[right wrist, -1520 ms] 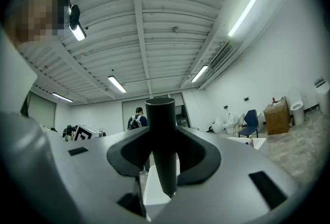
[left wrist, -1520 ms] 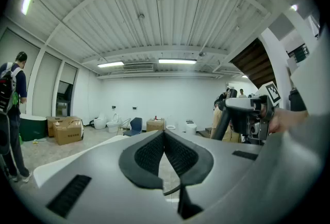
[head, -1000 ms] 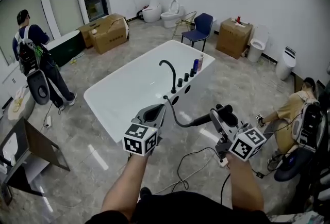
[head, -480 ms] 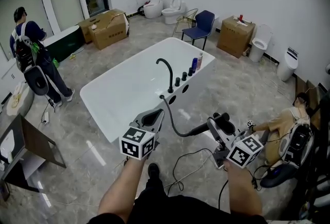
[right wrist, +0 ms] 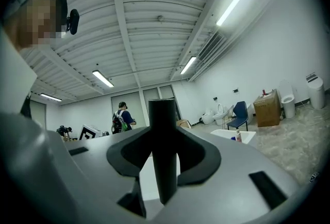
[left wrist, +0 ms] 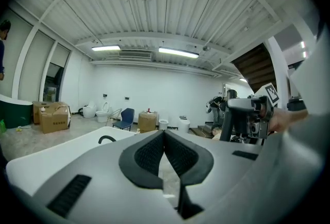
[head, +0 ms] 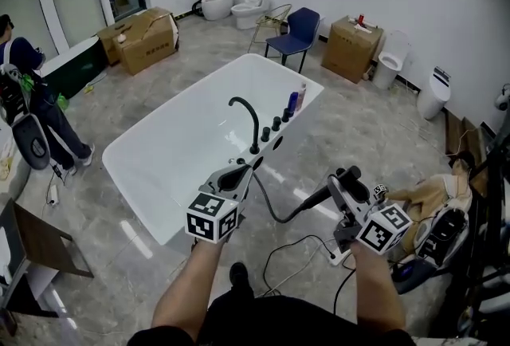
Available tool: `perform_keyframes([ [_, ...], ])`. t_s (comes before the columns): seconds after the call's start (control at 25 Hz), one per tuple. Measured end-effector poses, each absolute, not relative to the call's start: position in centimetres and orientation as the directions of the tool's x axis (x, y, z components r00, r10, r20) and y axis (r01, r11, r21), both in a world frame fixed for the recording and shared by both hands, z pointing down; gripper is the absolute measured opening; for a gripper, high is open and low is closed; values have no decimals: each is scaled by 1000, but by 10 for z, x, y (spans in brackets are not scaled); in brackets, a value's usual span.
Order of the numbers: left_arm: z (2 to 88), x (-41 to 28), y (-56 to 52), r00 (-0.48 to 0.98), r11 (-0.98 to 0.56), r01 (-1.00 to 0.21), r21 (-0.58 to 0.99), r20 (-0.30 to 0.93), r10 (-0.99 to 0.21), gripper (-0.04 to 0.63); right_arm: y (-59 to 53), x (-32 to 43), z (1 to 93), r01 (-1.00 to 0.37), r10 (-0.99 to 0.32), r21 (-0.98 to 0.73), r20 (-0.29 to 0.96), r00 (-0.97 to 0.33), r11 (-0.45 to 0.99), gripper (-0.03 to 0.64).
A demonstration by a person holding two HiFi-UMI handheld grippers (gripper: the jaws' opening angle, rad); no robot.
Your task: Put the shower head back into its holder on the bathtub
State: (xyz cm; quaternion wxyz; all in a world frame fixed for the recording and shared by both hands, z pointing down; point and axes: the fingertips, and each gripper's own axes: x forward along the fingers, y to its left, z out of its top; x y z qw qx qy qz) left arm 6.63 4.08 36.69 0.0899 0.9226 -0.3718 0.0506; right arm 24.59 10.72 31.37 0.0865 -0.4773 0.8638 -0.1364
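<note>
The white bathtub (head: 151, 177) fills the middle of the head view, with a black faucet (head: 243, 117) and black knobs (head: 275, 125) on its near rim. A black hose (head: 275, 213) runs from that rim in a low loop to the black shower head (head: 319, 194). My right gripper (head: 344, 179) is shut on the shower head's handle (right wrist: 164, 150), which stands upright between the jaws, off the tub's right side. My left gripper (head: 243, 169) is shut with nothing in it (left wrist: 165, 132), right at the rim where the hose comes out. I cannot make out the holder.
Two bottles (head: 296, 97) stand on the rim beyond the knobs. A black cable (head: 295, 257) and a power strip (head: 339, 257) lie on the floor by my feet. A person (head: 24, 97) stands at left, another sits at right (head: 434, 201). Cardboard boxes (head: 139, 37), a blue chair (head: 296, 29) and toilets (head: 247, 5) stand behind.
Both grippers have moved toward the tub's rim, the right one carrying the shower head. The left gripper's tips now reach the rim by the hose. The standing person has shifted left.
</note>
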Motion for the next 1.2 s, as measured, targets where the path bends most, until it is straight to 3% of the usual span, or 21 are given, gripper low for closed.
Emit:
perform_keyframes([
  [0.72, 396, 7, -46, 751, -723, -660, 206, 195, -631, 15, -4, 158, 294, -814, -845, -273, 8, -535, 513, 147],
  [1.2, 401, 46, -28, 832, -795, -554, 248, 201, -517, 15, -3, 154, 299, -828, -862, -295, 23, -506, 478, 147],
])
